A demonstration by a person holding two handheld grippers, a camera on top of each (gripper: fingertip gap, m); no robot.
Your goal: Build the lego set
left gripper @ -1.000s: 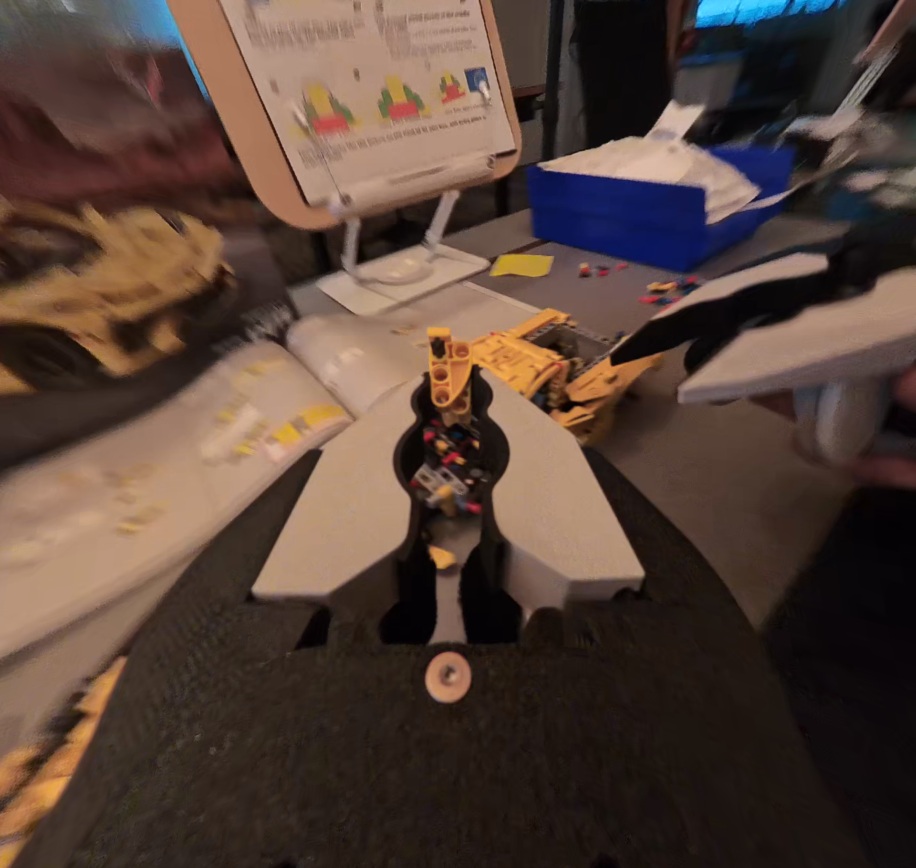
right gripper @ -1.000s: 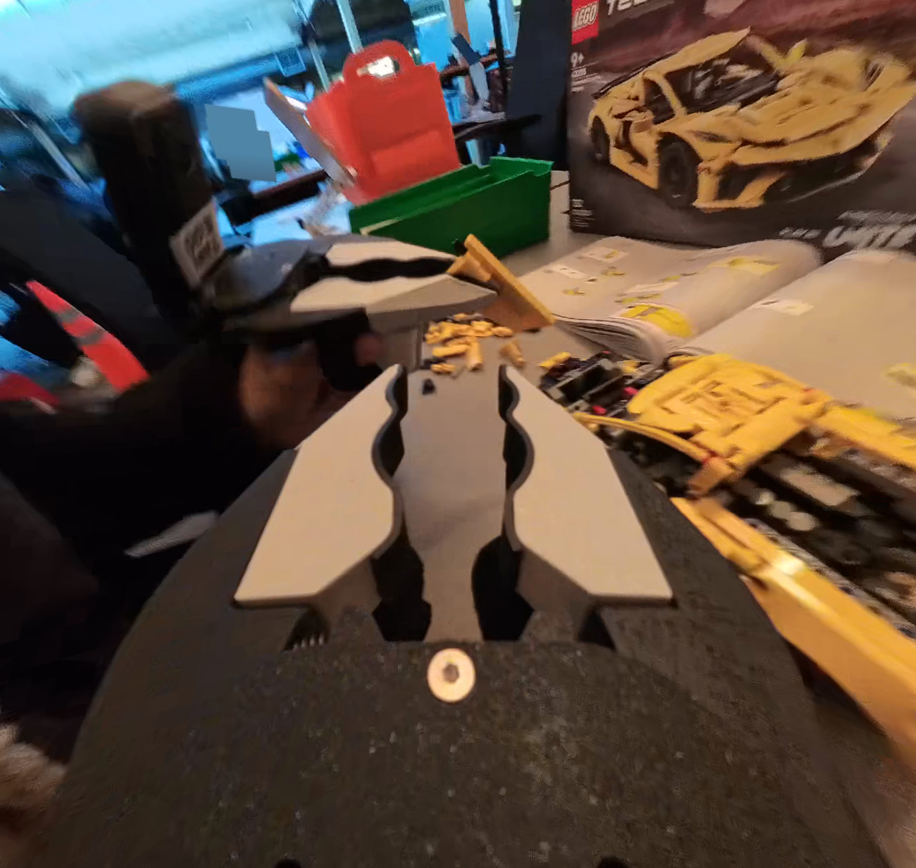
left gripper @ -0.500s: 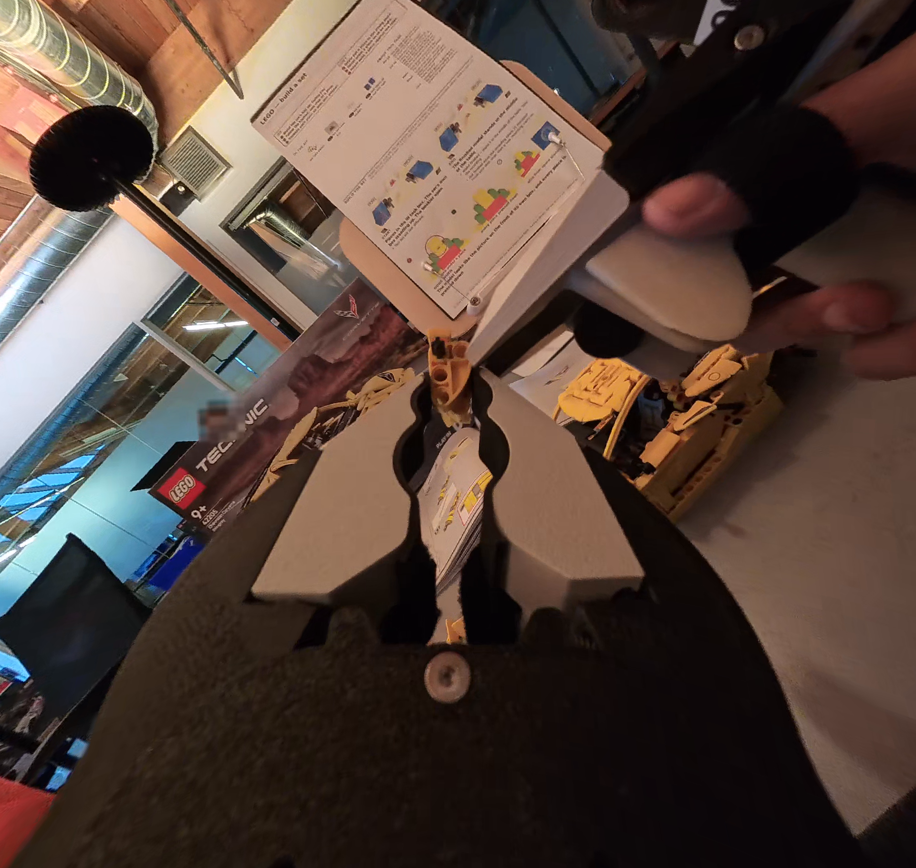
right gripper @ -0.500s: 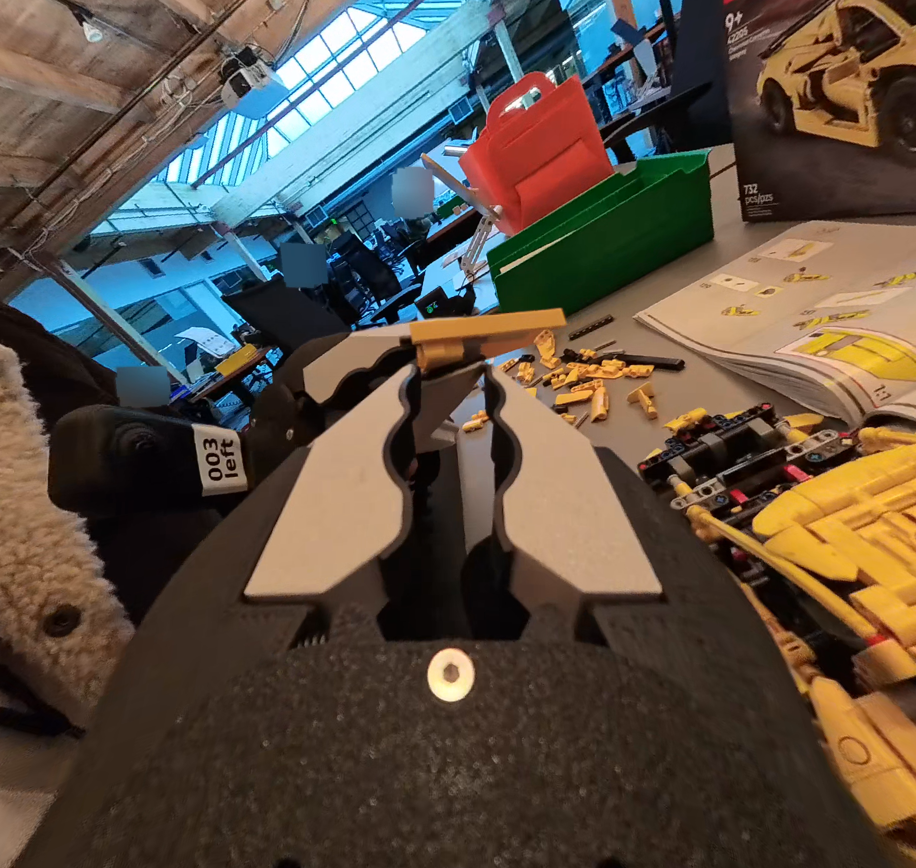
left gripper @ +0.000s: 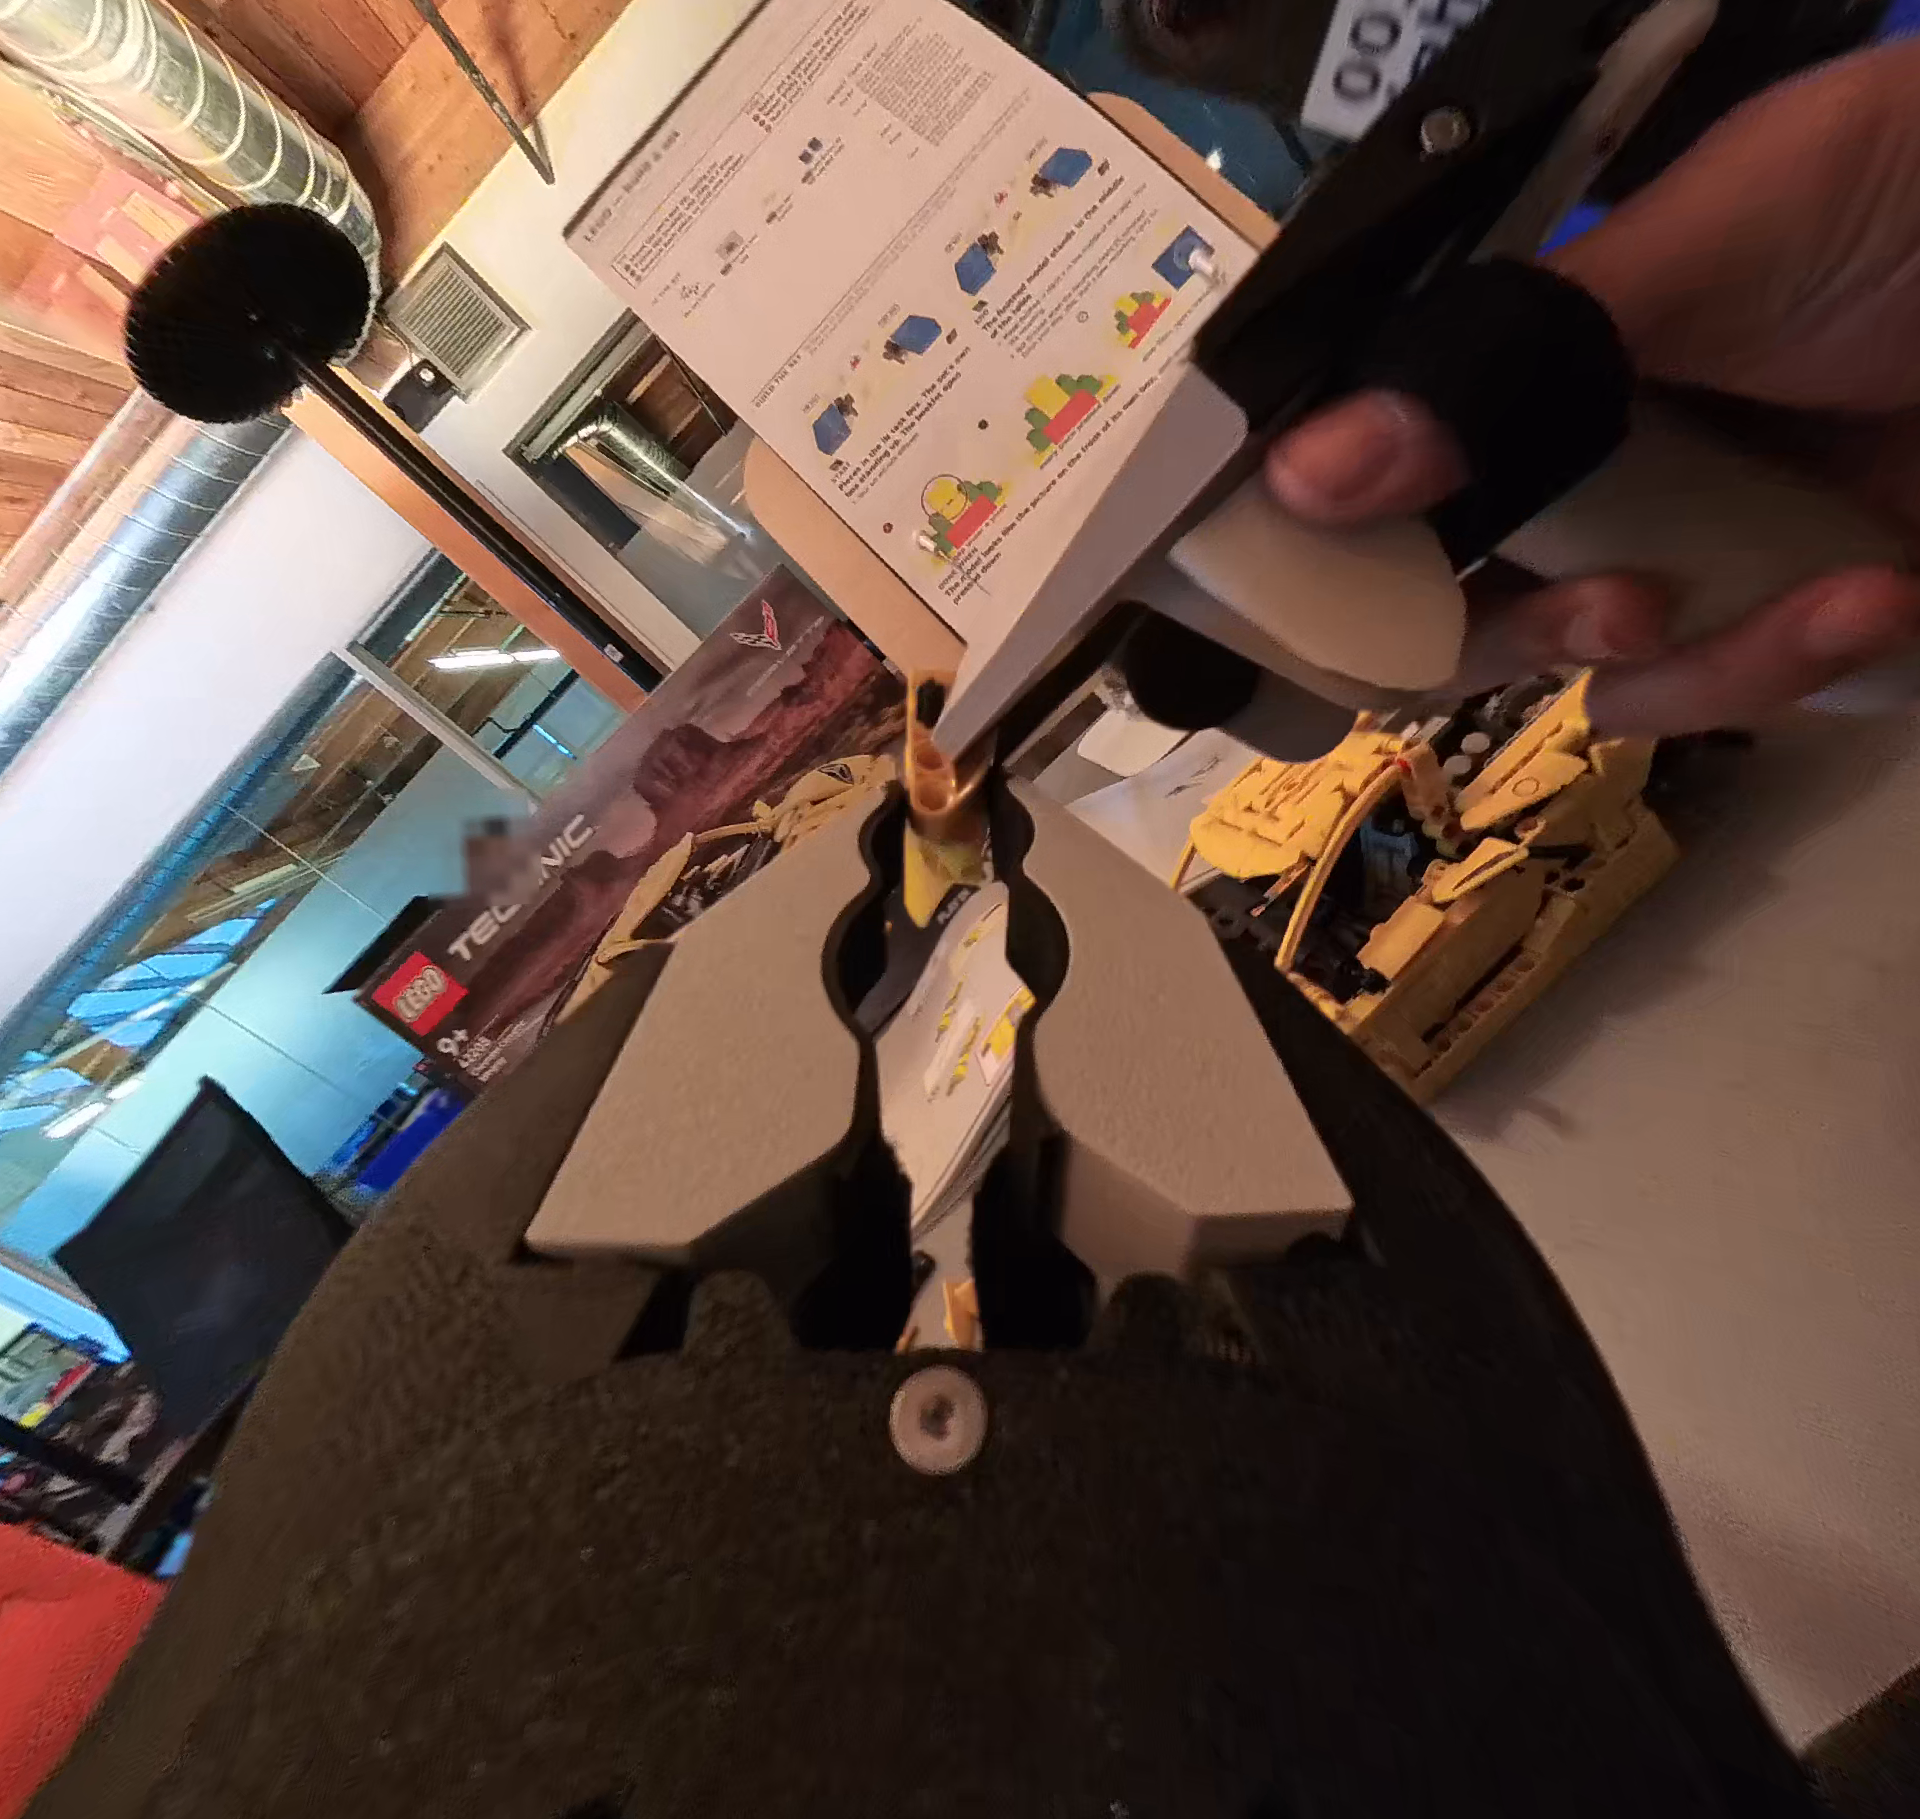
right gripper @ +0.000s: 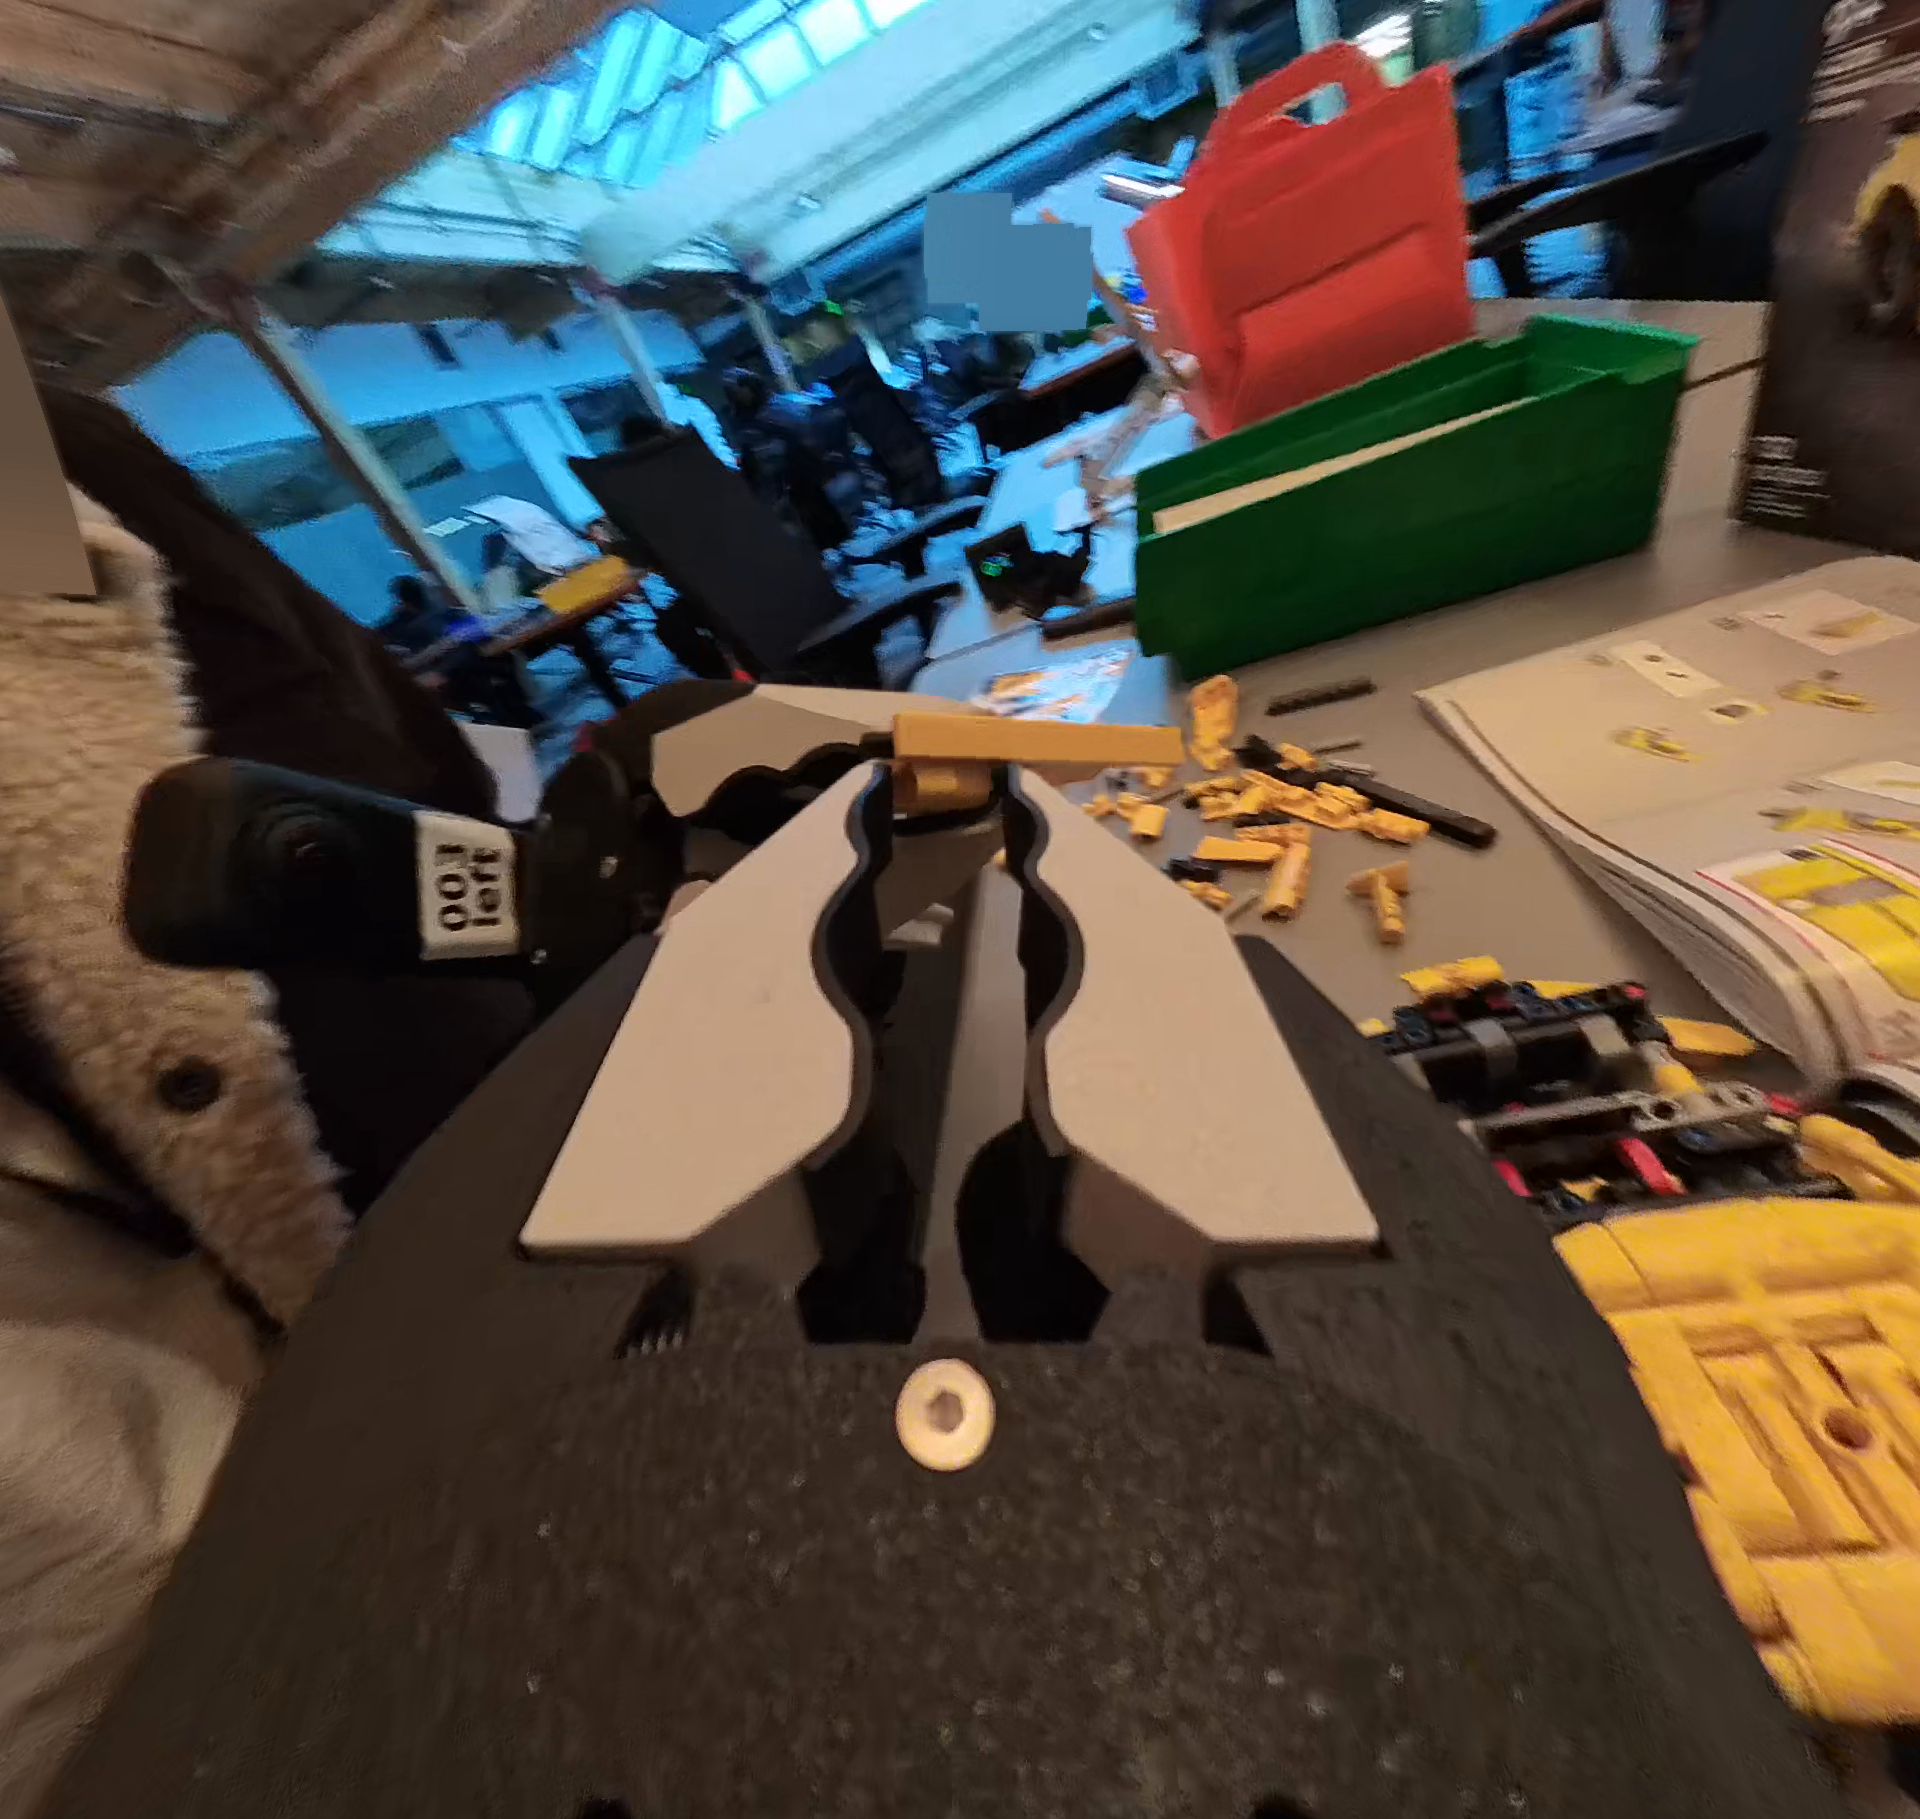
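Yellow Technic beam (left gripper: 938, 813) held aloft, pinched in left gripper (left gripper: 940, 839) jaws; right gripper (right gripper: 940, 798) jaws closing round its connector end, grip uncertain. Align squarely, press gently. Half-built car (left gripper: 1455, 896) on tabletop (left gripper: 1714, 1250).

L gripper (left gripper: 940, 813): grey wavy-edged fingers w/ black inner lining, black grainy body, silver screw (left gripper: 937, 1424) at centre below finger roots. R gripper (right gripper: 943, 798): same build, grey fingers, black textured body, silver screw (right gripper: 944, 1413). Each has black camera housing w/ white label behind fingers. Hand (left gripper: 1704, 439) on R gripper wears black fingerless glove. Beside L gripper: cream fleece jacket (right gripper: 94, 938), dark button.
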